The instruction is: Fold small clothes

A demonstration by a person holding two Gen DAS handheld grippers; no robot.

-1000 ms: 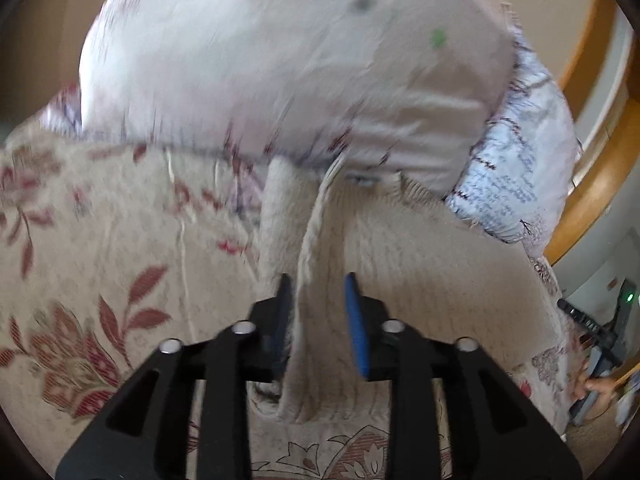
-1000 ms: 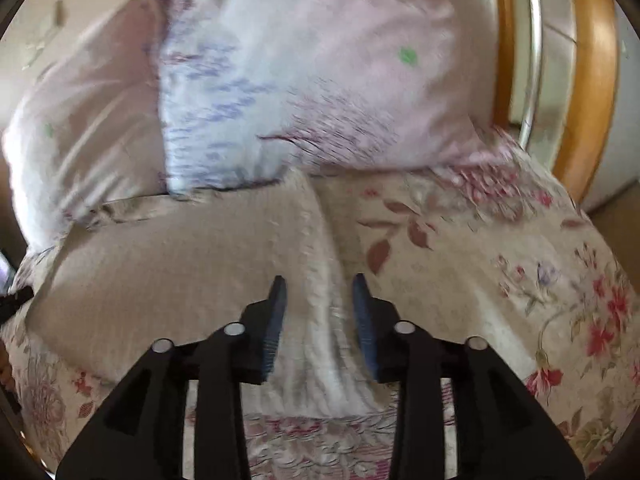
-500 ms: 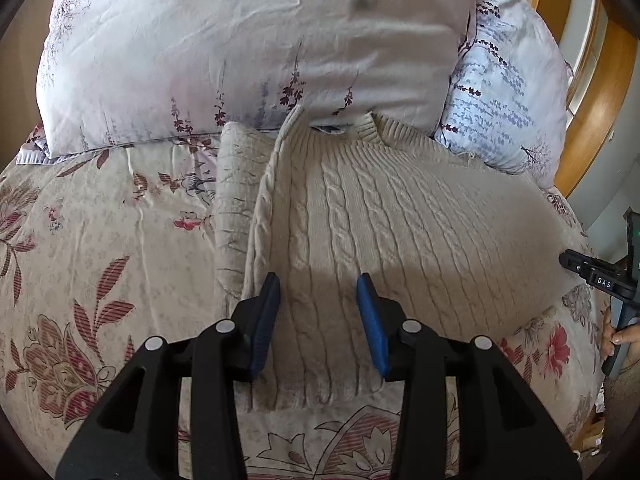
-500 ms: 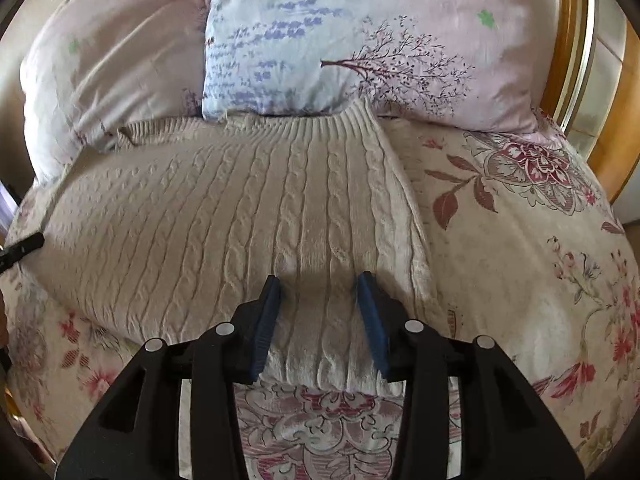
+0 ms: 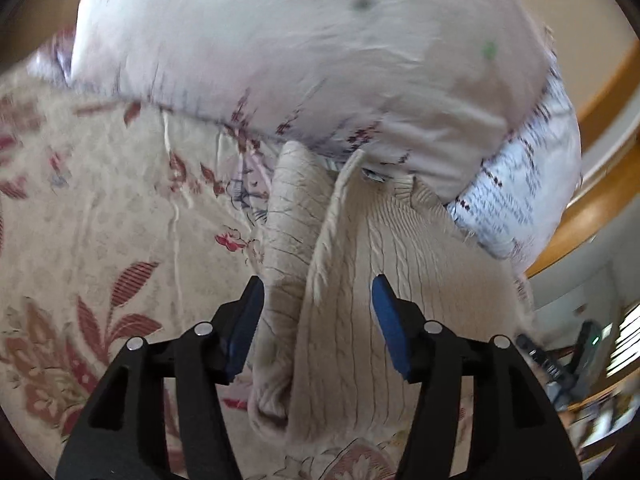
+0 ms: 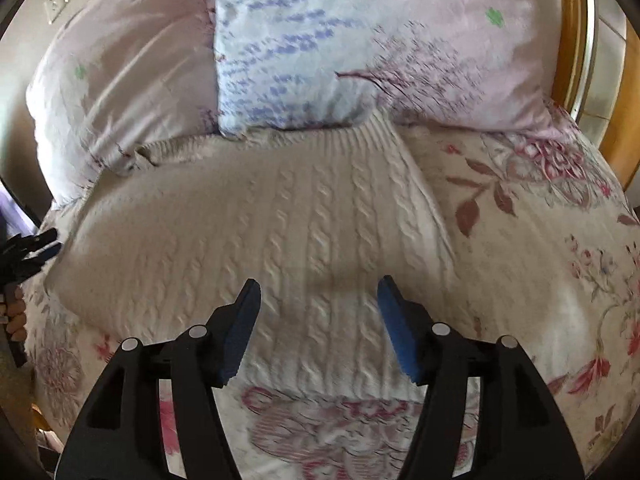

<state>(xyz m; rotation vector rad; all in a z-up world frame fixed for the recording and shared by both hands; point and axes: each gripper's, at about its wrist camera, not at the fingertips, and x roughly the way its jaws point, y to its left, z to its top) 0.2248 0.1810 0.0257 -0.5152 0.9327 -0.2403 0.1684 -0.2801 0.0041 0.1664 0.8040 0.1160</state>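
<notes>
A cream cable-knit sweater (image 6: 280,232) lies flat on the bed, on a floral bedspread (image 6: 540,248), with its far edge tucked against the pillows at twelve o'clock. The pink pillow (image 5: 320,48) and the blue-printed pillow (image 6: 288,52) stand side by side behind it.

The left tool (image 5: 318,300) hovers over the sweater's folded-in side, where a sleeve (image 5: 288,216) lies doubled along the body. Its jaws are opening; knit sits between the blue pads, but neither pad presses on it.

The right tool (image 6: 319,300) hangs above the near hem on the other side. Its jaws are opening too, with flat sweater under the gap and nothing gripped.

At nine o'clock in the right wrist view, the other tool's tip shows at the sweater's edge, with a person's fingers (image 6: 16,316) below it.
</notes>
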